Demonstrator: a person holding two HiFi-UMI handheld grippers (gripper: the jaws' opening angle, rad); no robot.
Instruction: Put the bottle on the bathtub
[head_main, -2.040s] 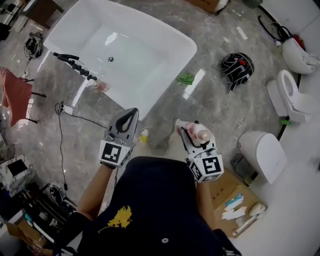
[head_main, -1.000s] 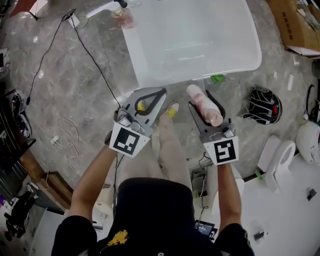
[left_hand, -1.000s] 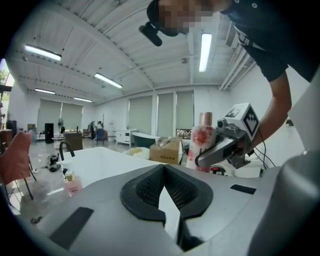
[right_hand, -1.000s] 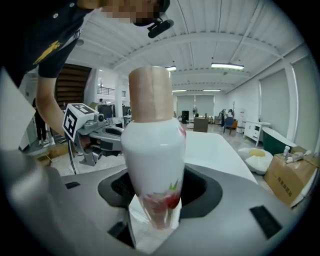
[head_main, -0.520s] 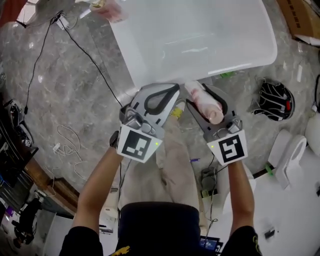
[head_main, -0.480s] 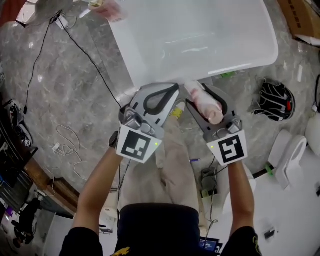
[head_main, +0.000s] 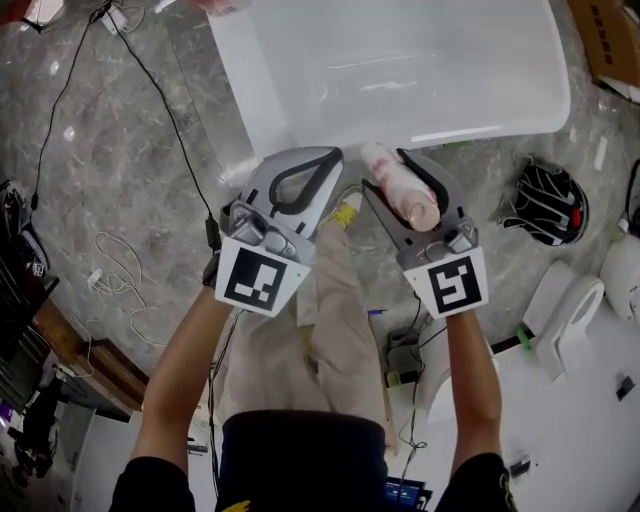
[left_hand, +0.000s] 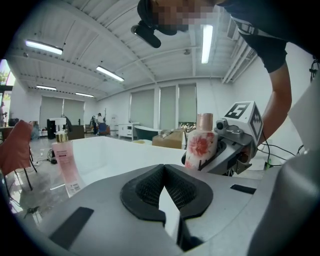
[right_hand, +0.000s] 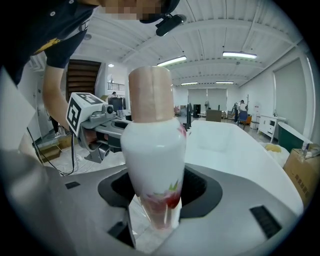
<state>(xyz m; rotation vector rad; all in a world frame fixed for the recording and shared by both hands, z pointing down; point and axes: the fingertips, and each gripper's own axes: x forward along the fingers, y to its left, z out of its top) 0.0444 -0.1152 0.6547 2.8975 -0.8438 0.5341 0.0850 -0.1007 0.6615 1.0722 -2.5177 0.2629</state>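
Observation:
The bottle (head_main: 398, 184), white with a red flower print and a pale pink cap, sits upright between the jaws of my right gripper (head_main: 390, 168), which is shut on it. In the right gripper view the bottle (right_hand: 152, 150) fills the middle. My left gripper (head_main: 322, 160) hangs beside it, jaws shut with nothing in them; its pads (left_hand: 150, 187) meet. Both grippers hover just short of the near rim of the white bathtub (head_main: 400, 132). From the left gripper view the bottle (left_hand: 200, 142) stands to the right, level with the tub (left_hand: 115, 150).
A slim pink bottle (left_hand: 67, 165) stands on the tub's far left rim. A black helmet (head_main: 548, 200) lies on the floor at the right, with toilets (head_main: 565, 320) beyond. Cables (head_main: 110, 255) trail at the left, a cardboard box (head_main: 610, 35) at top right.
The person has walked up to the bathtub; its near rim now lies right in front of both grippers. The right gripper has kept hold of the bottle throughout.

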